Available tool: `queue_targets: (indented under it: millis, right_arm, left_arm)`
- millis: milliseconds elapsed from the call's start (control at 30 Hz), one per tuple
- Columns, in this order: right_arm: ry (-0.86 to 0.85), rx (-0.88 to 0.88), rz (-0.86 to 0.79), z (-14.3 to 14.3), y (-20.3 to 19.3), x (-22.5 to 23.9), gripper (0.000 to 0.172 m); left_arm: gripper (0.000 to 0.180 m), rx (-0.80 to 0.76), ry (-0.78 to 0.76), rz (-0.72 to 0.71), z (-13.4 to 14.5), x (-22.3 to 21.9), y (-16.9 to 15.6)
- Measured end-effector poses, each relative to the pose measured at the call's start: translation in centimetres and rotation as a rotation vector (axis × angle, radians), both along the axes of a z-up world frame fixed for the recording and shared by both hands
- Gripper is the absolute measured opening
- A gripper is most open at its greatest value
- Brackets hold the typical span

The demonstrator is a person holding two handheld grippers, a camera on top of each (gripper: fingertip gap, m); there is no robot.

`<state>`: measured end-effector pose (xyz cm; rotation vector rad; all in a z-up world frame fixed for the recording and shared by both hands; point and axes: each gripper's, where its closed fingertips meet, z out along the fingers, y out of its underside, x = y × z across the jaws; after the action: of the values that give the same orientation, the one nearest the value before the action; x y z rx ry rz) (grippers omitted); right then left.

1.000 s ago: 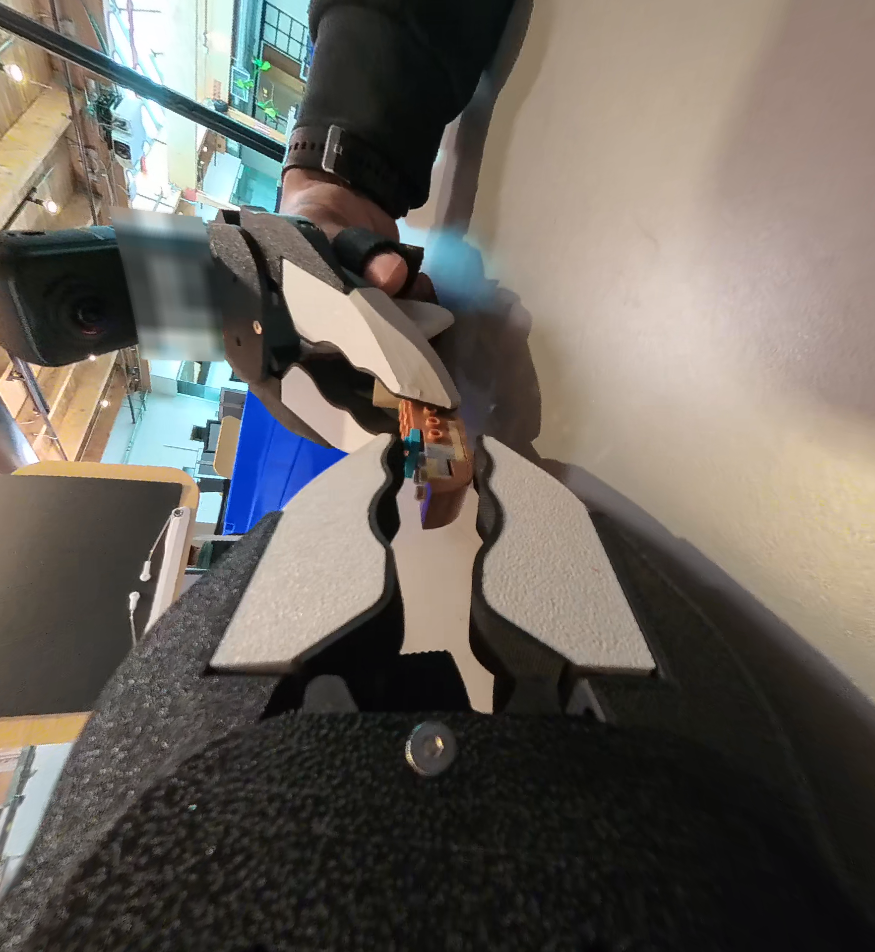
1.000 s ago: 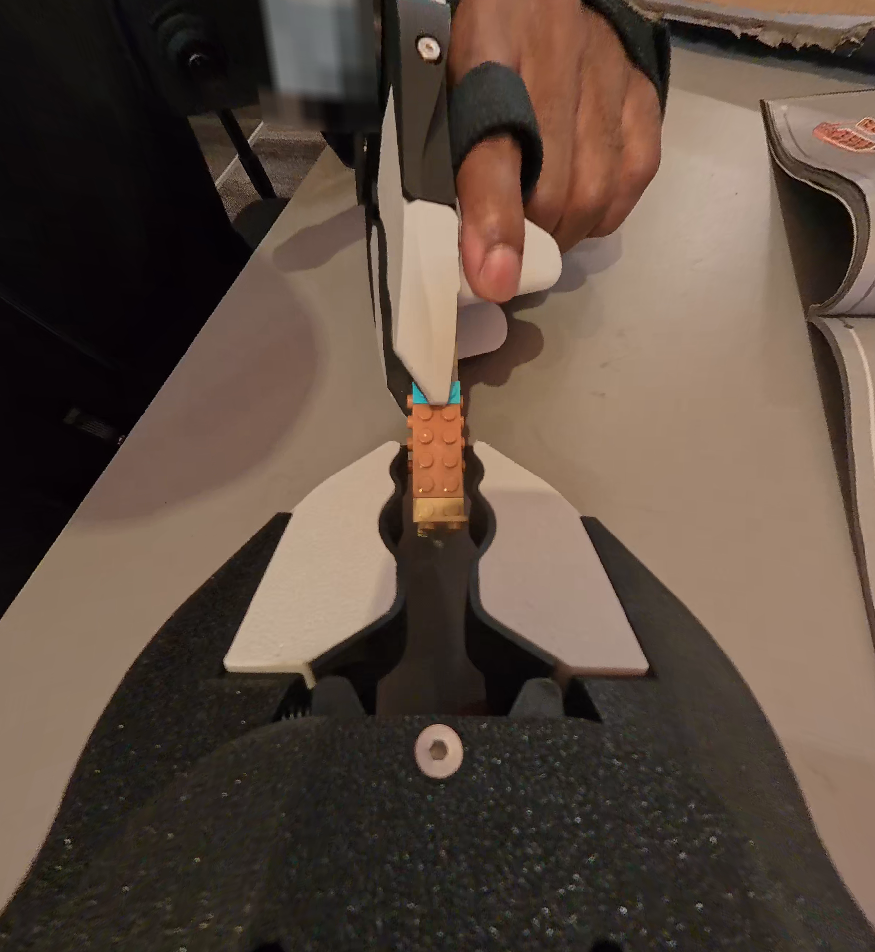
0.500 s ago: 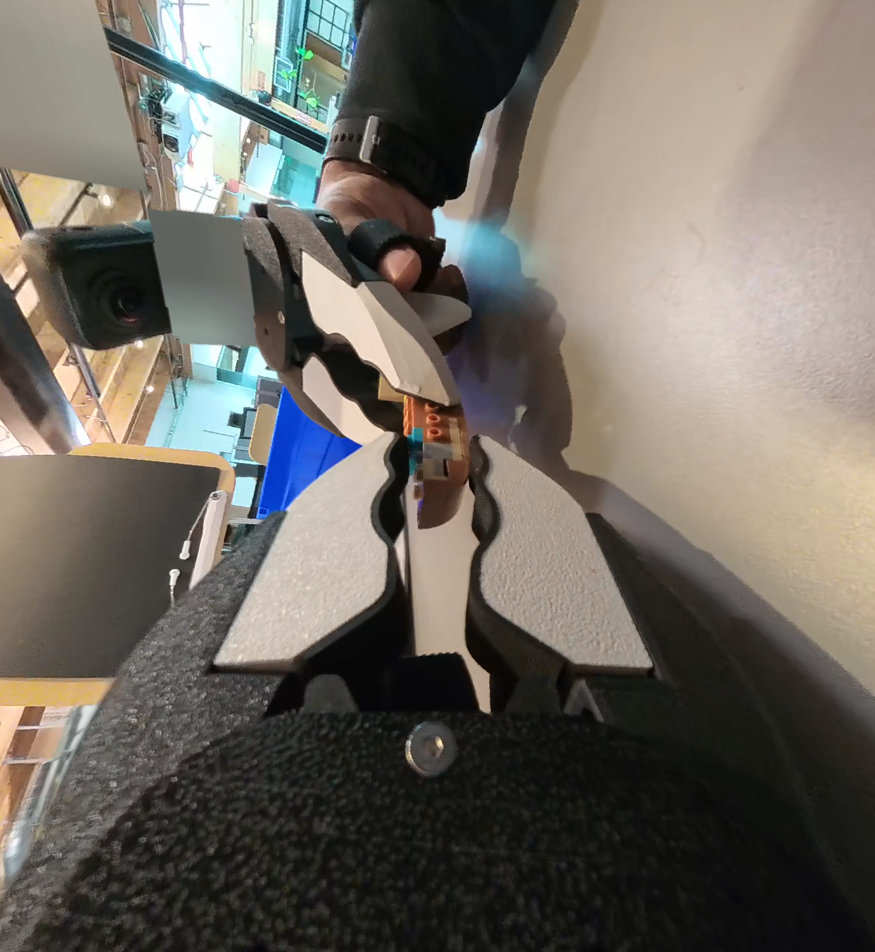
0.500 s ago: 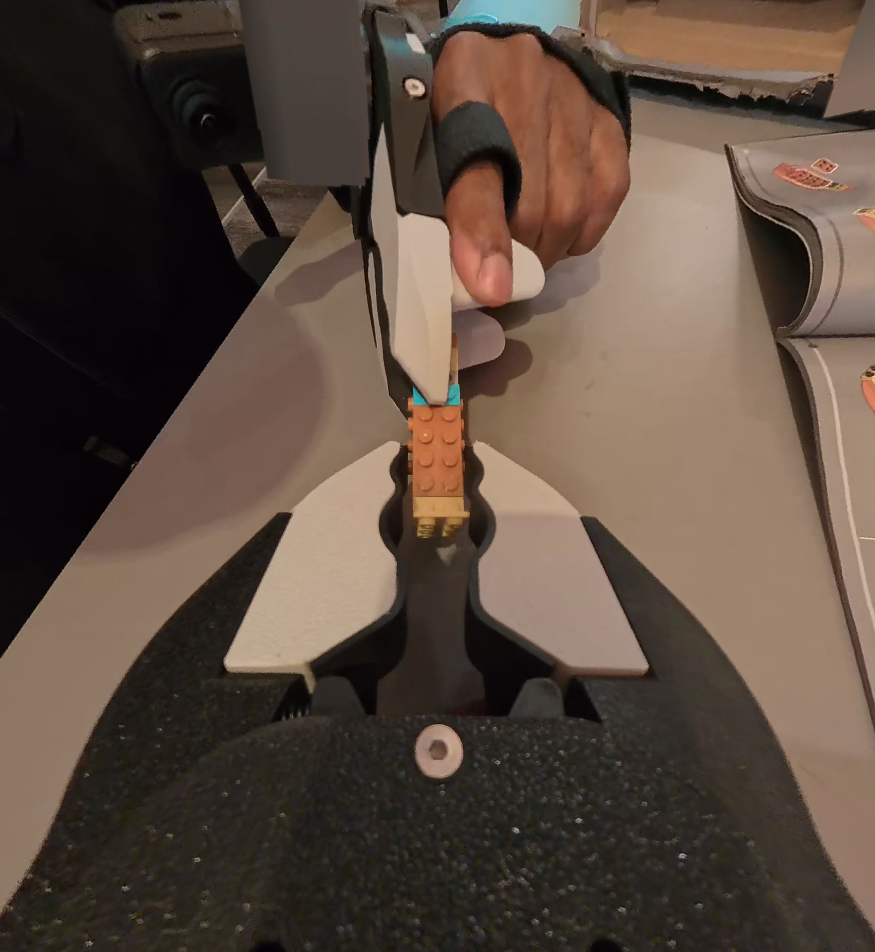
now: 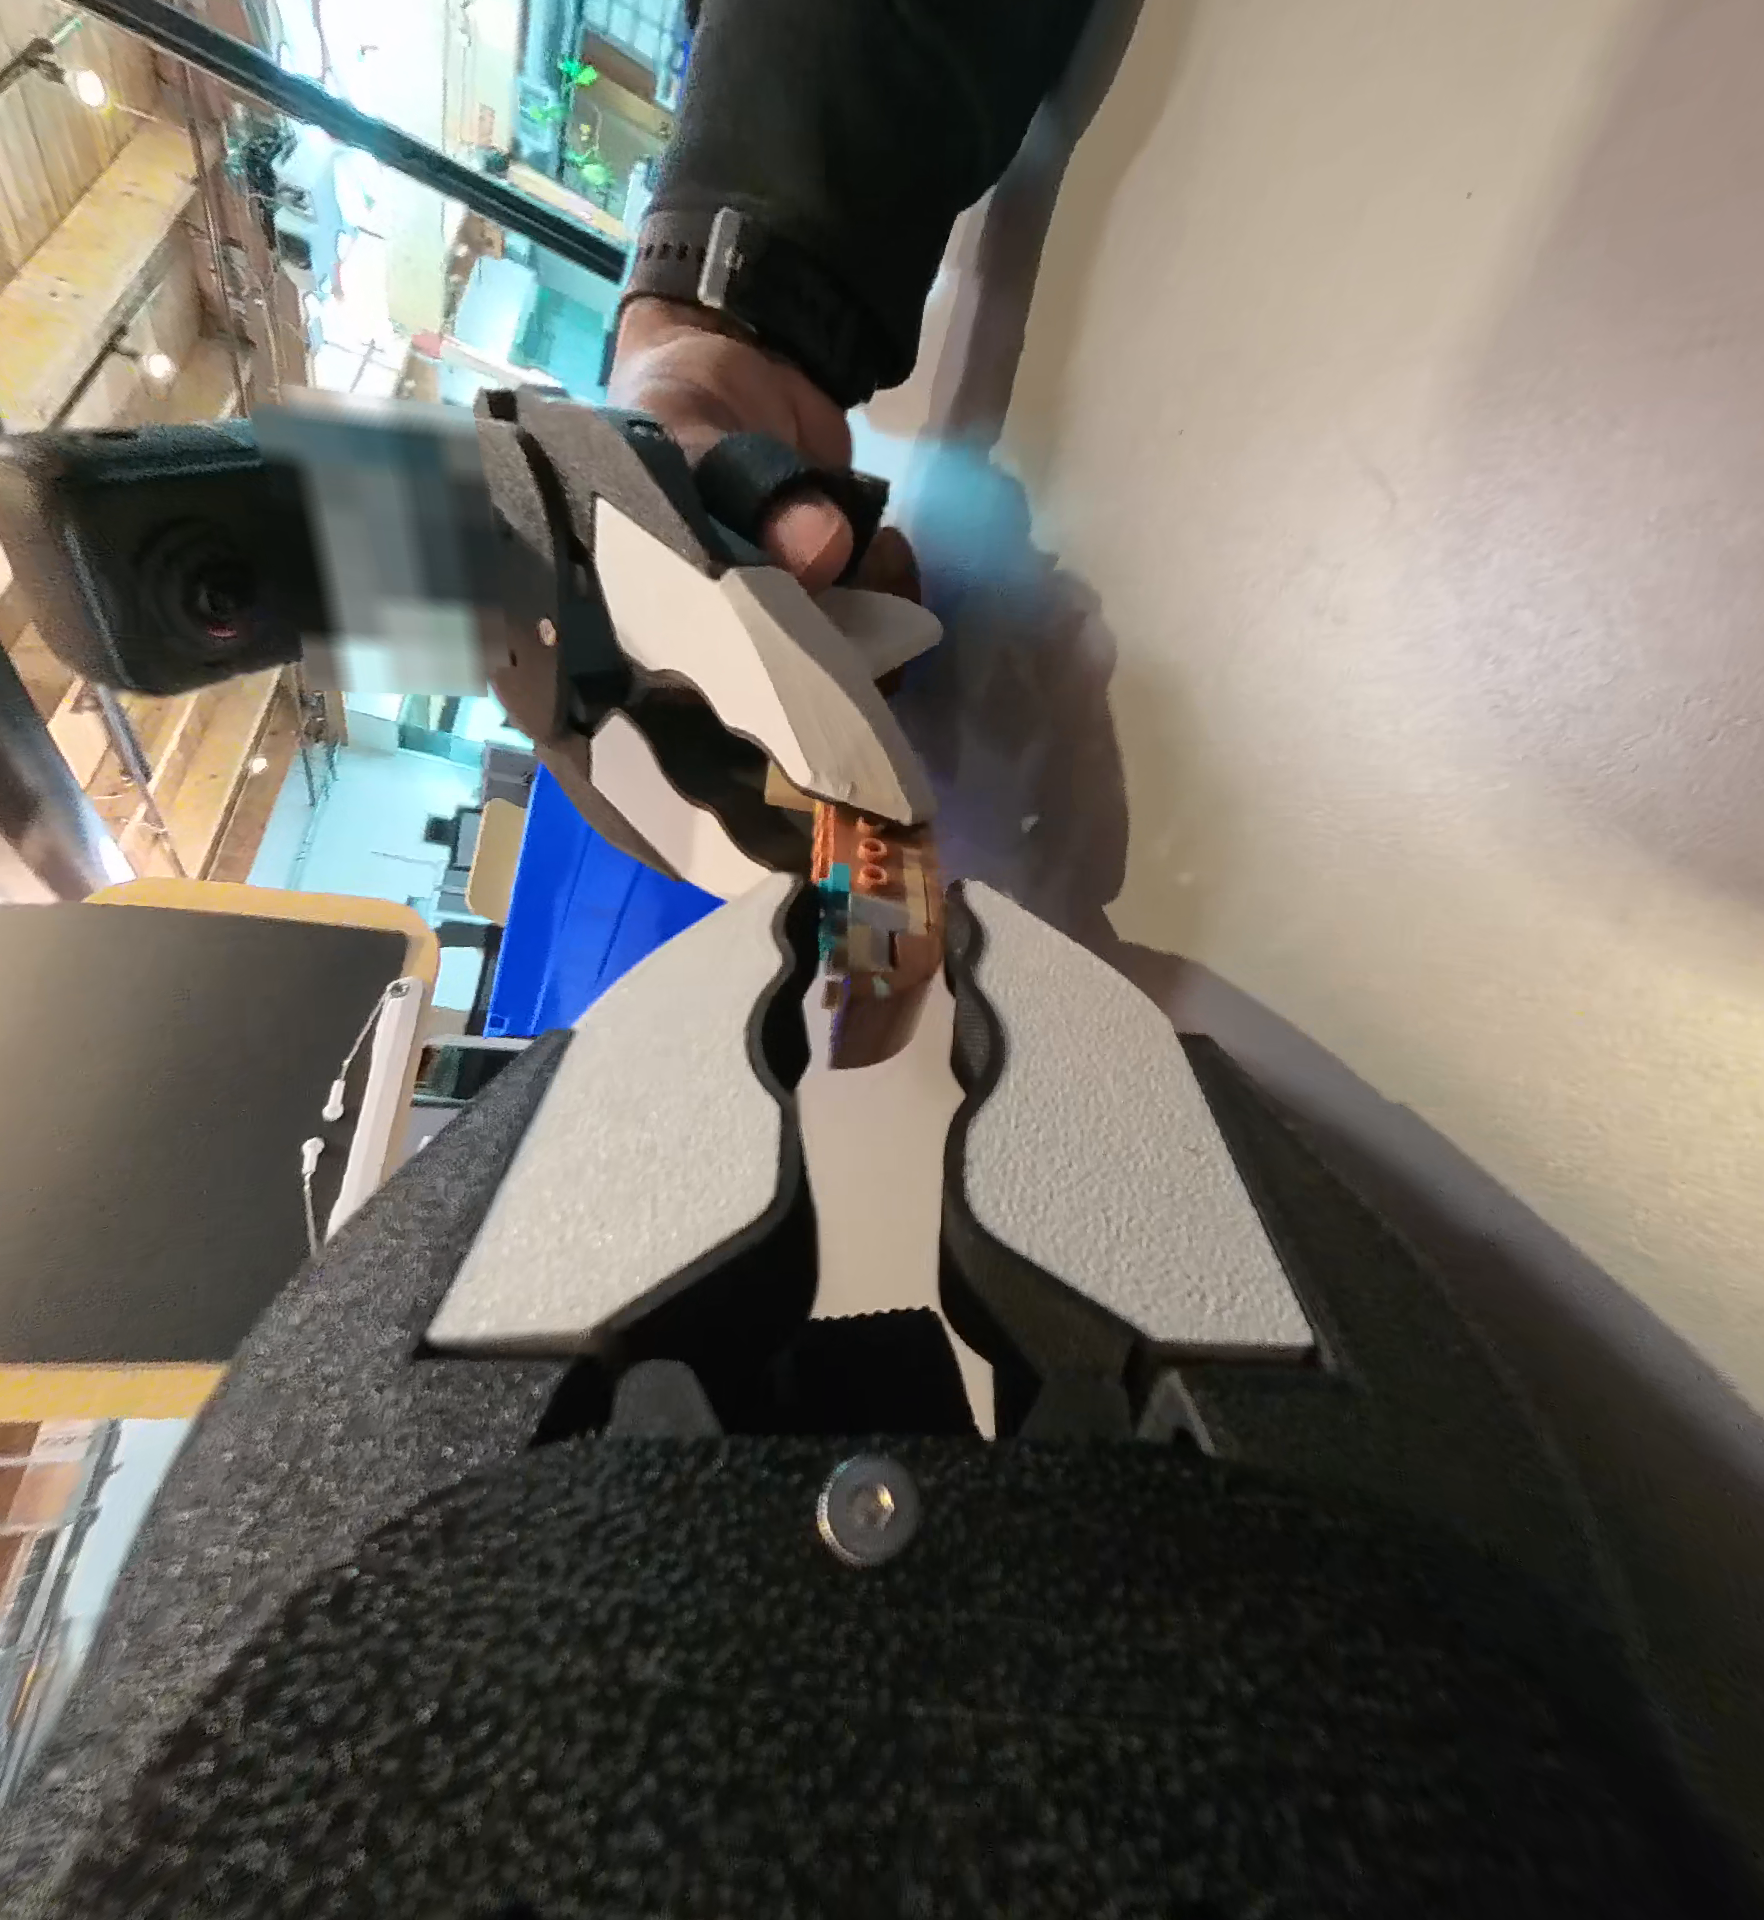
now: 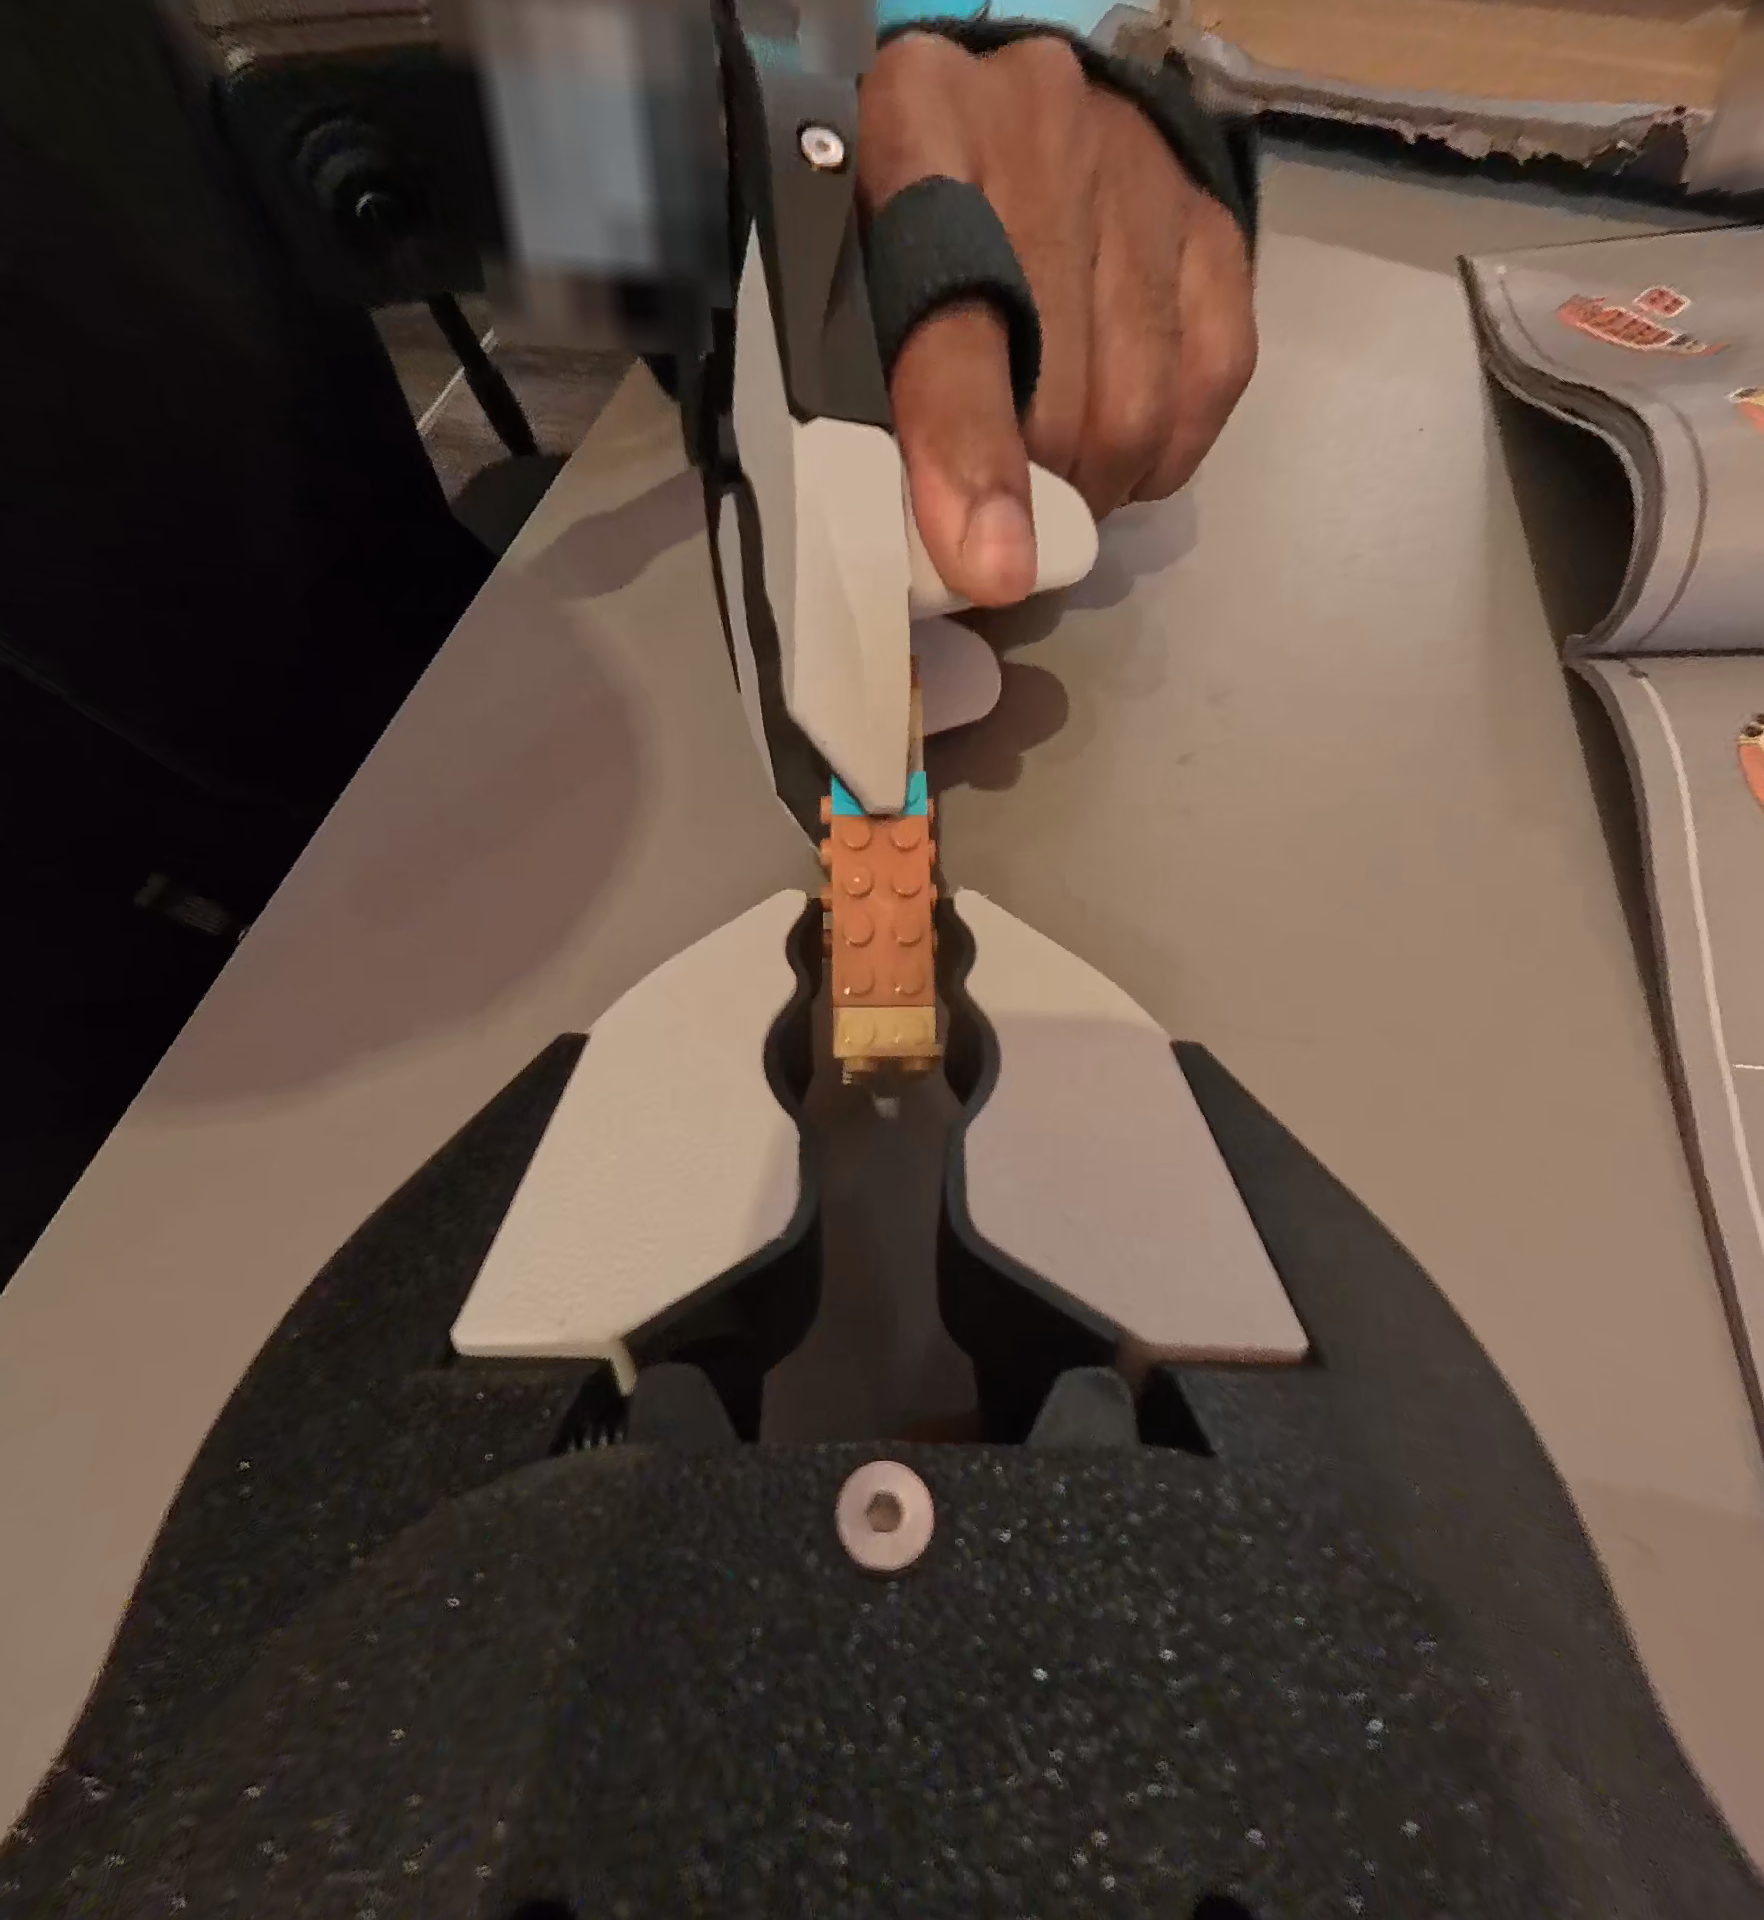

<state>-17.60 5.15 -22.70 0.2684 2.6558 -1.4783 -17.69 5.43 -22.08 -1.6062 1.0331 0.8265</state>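
Above the grey table (image 6: pixel 1273 935), the right gripper (image 6: pixel 883 935) clamps a brick assembly (image 6: pixel 880 935) of orange, tan and teal studded pieces, while the left gripper (image 5: pixel 878 914) clamps its far teal end. An open booklet (image 6: pixel 1688 520) lies well to the right.

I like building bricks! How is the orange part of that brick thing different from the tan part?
The orange part is long, with many studs on top; the tan part is short, showing only one row. The orange part stretches toward the left tool; the tan part sits deeper between the right tool's fingers. Both belong to one joined brick piece above the grey table.
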Motion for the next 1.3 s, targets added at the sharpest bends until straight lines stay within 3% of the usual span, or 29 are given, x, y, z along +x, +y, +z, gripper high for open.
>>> queue_targets:
  millis: [167, 333, 433, 833, 1300]
  right_arm:
    - [0.054, 0.069, -0.041, -0.8, 0.8, -0.6, 0.021]
    - [0.105, 0.141, -0.073, -1.6, 1.2, -1.0, 0.021]
    - [0.143, 0.189, -0.082, -2.0, 1.2, -1.1, 0.021]
    - [0.201, 0.26, -0.063, -3.3, 0.9, -0.8, 0.02]
    - [0.182, 0.249, -0.074, -3.4, 0.9, -1.0, 0.02]
  left_arm:
    - [0.044, 0.016, -0.118, 0.058, 0.4, -0.8, -0.4]
    - [0.043, -0.09, -0.434, 0.155, -0.1, -1.5, -0.9]
    - [0.038, -0.17, -0.541, 0.208, -0.9, -1.7, -1.1]
    - [0.027, -0.369, -0.699, 0.298, -2.8, -1.4, -1.9]
    - [0.017, -0.404, -0.667, 0.316, -3.3, -1.3, -1.6]
